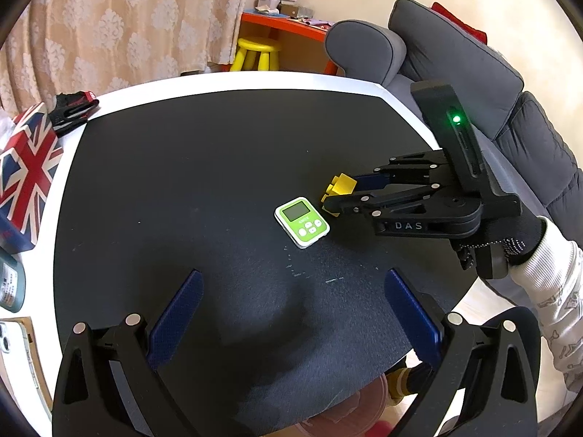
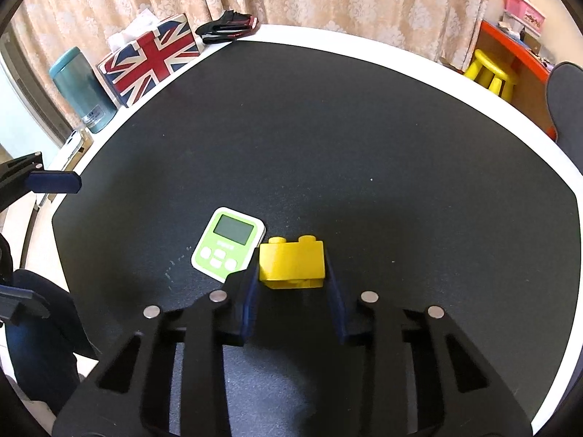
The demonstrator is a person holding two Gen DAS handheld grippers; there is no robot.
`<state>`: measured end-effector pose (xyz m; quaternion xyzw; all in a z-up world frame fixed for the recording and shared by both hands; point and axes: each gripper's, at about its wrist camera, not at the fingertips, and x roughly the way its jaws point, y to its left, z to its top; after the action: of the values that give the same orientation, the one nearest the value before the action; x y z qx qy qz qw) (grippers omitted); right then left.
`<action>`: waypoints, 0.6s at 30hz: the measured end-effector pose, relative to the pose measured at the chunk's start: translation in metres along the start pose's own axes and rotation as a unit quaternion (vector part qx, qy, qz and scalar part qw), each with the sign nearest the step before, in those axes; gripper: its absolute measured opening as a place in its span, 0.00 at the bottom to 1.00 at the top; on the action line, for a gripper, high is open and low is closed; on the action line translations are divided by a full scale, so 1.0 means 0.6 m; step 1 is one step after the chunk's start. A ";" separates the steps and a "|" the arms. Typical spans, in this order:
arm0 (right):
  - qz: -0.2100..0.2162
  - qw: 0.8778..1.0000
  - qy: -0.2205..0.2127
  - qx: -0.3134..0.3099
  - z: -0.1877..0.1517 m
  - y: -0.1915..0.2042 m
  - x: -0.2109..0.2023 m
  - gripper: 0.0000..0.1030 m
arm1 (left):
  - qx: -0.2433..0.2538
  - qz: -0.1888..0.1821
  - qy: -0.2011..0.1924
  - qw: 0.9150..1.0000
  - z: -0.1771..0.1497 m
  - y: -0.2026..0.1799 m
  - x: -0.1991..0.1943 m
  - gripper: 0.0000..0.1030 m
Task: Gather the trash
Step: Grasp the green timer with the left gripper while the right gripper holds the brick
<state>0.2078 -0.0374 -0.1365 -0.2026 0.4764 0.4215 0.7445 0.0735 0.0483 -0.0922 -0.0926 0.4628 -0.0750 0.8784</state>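
Note:
A yellow toy brick [image 2: 291, 260] lies on the black mat [image 2: 328, 127], right beside a green digital timer [image 2: 227, 244]. My right gripper [image 2: 291, 267] straddles the brick, and its blue pads press against the brick's left and right sides. In the left wrist view the same gripper [image 1: 340, 192] reaches in from the right, held by a gloved hand [image 1: 517, 244], with the brick [image 1: 344, 182] between its tips and the timer [image 1: 302, 222] just left of it. My left gripper [image 1: 294, 276] hovers open over the near part of the mat with nothing between its fingers.
A Union Jack tissue box [image 2: 149, 58], a teal flask [image 2: 82, 89] and folded black-and-red gloves [image 2: 227, 25] stand along the table's far left edge. A phone [image 1: 11, 335] lies at the near left. A grey sofa [image 1: 473, 73] flanks the right side.

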 end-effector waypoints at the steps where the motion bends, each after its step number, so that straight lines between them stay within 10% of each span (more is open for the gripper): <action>1: -0.001 1.000 -0.002 0.000 0.000 0.000 -0.001 0.32 | 0.000 0.001 0.001 1.000 0.001 -0.001 0.002 0.93; 18: -0.057 0.995 -0.025 0.077 -0.030 -0.046 -0.098 0.32 | -0.076 0.074 0.023 0.994 0.037 -0.033 0.079 0.93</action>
<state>0.2094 -0.0911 -0.0958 -0.1605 0.4764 0.3455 0.7924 0.1174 0.0207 -0.1129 -0.1228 0.4927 0.0230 0.8612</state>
